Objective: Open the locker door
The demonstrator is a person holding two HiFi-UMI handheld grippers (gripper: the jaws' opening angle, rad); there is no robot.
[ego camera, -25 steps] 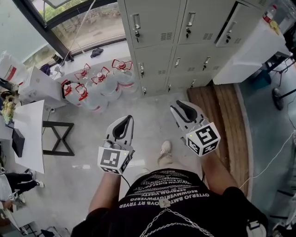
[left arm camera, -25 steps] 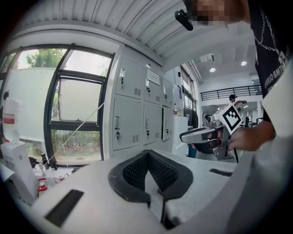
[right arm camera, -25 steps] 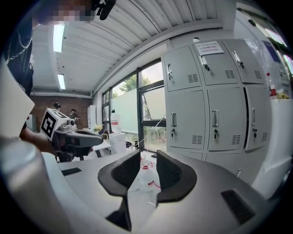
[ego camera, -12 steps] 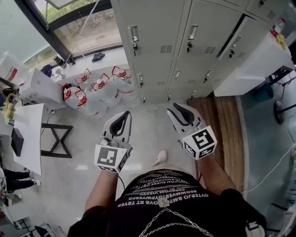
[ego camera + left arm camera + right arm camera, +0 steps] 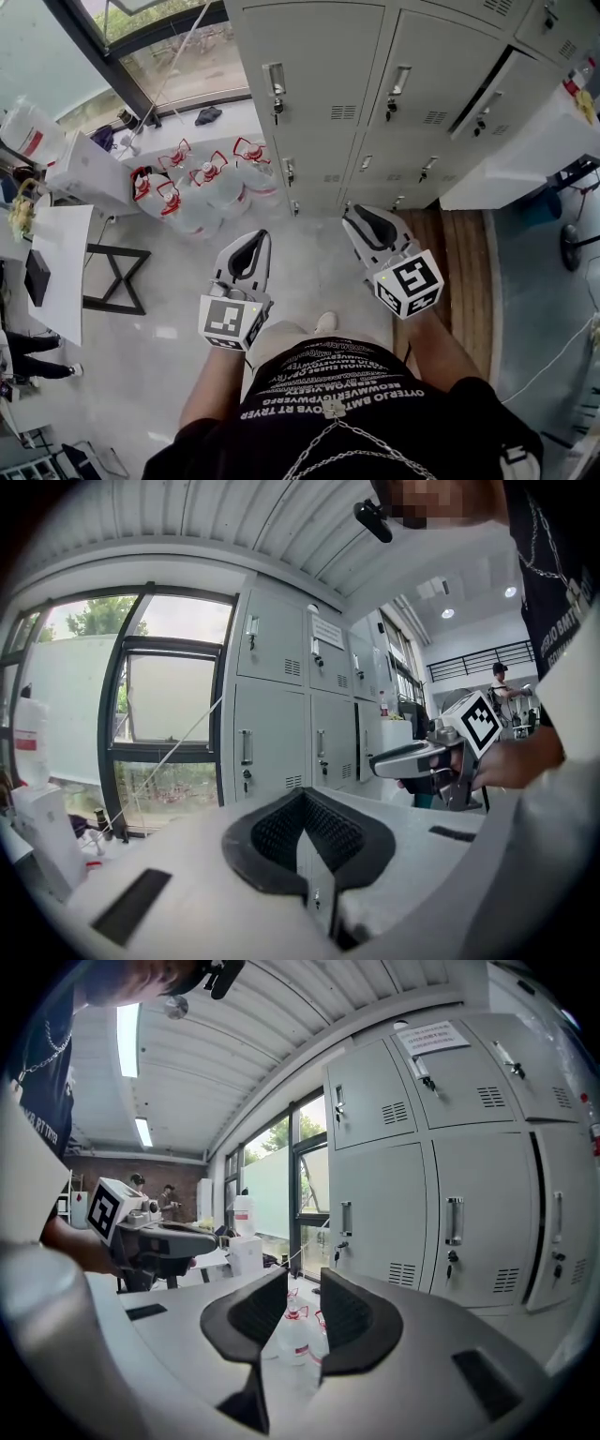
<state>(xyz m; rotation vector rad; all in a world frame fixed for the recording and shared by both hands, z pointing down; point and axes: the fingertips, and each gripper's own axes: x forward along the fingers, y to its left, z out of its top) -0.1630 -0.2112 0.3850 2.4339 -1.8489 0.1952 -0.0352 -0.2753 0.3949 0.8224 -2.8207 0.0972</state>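
Note:
A bank of grey metal lockers (image 5: 319,84) fills the top of the head view, each door with a chrome handle (image 5: 275,79) and a lock below it. Both grippers are held at waist height, well short of the doors and touching nothing. My left gripper (image 5: 253,240) points at the lower lockers with its pads pressed together, as the left gripper view (image 5: 302,801) shows. My right gripper (image 5: 360,217) stands open with an empty gap between its pads (image 5: 305,1302). In the right gripper view the locker doors (image 5: 394,1213) rise ahead and to the right.
Several large water bottles (image 5: 202,183) with red caps stand on the floor left of the lockers, under a window. A white table (image 5: 61,267) and black stand (image 5: 117,279) are at the left. A wooden platform (image 5: 461,253) and white cabinet (image 5: 525,141) lie at the right.
The person has stepped towards the lockers, which now look larger and nearer. Both grippers keep their places in front of the body, jaws unchanged.

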